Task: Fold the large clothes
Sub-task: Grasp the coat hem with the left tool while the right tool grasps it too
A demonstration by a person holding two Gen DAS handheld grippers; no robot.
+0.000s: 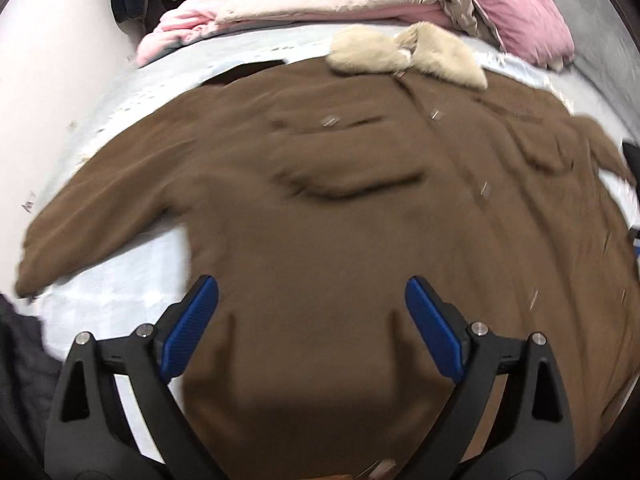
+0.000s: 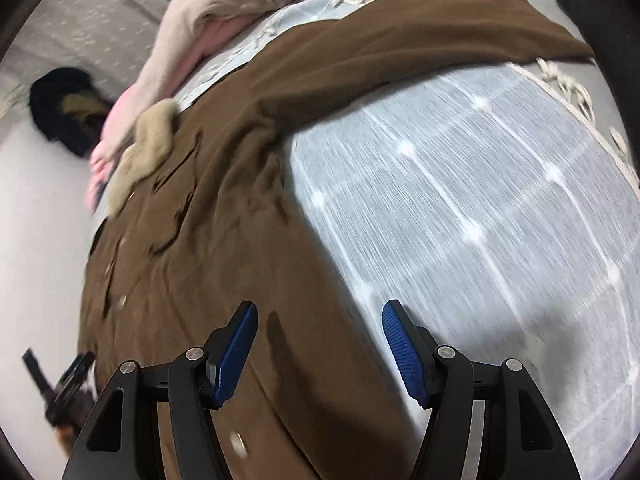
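Across the middle of both views a brown coat [image 1: 320, 200] is spread flat on the bed [image 2: 460, 200], its cream fur collar [image 1: 404, 58] toward the upper frame. Left tongs [image 1: 312, 328] are held wide open above its lower part, gripping nothing. Right tongs [image 2: 320, 344] are held partly open over the coat's edge, empty.

A: How's the coat [image 1: 320, 200] lying?
B: Brown, spread flat and front-up on the bed, cream fur collar [image 1: 404, 58] at the far end.
A: Sleeves [image 2: 400, 36]?
B: Both stretched outward.
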